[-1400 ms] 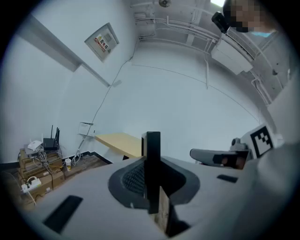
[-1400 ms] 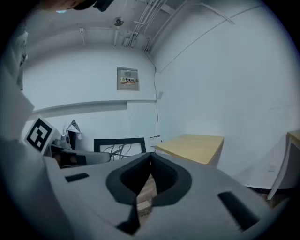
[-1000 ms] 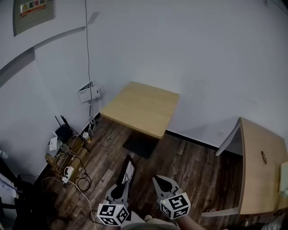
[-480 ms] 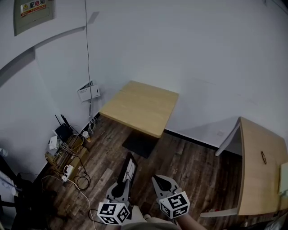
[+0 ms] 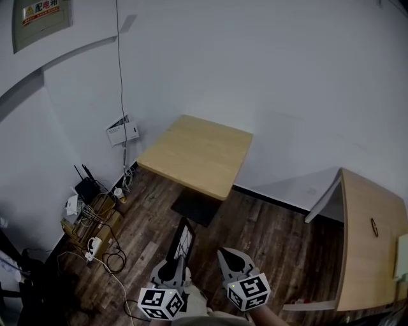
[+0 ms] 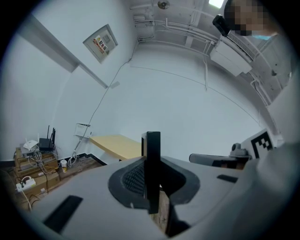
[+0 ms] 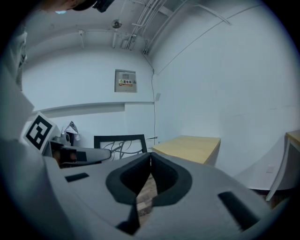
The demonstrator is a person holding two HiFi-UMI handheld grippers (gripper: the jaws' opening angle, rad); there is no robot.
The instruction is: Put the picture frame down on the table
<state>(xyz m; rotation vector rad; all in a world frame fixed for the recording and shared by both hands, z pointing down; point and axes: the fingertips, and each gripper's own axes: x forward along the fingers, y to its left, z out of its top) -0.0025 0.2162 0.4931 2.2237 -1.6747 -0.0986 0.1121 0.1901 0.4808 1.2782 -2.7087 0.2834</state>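
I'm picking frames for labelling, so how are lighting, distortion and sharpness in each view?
Head view: dim, even light, walls bowed by the lens, picture frame small but sharp. Left gripper view: strong fisheye, black corners, its edge dark against the wall. Right gripper view: same fisheye, table clear.

My left gripper [image 5: 179, 262] hides the lower end of the picture frame [image 5: 183, 237], the desk [image 5: 364, 267] runs off the right edge, and the wall sign [image 5: 38, 18] is unreadably small.

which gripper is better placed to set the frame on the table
Left. The left gripper is shut on the picture frame, held upright, with the table ahead. The right gripper is shut on nothing.
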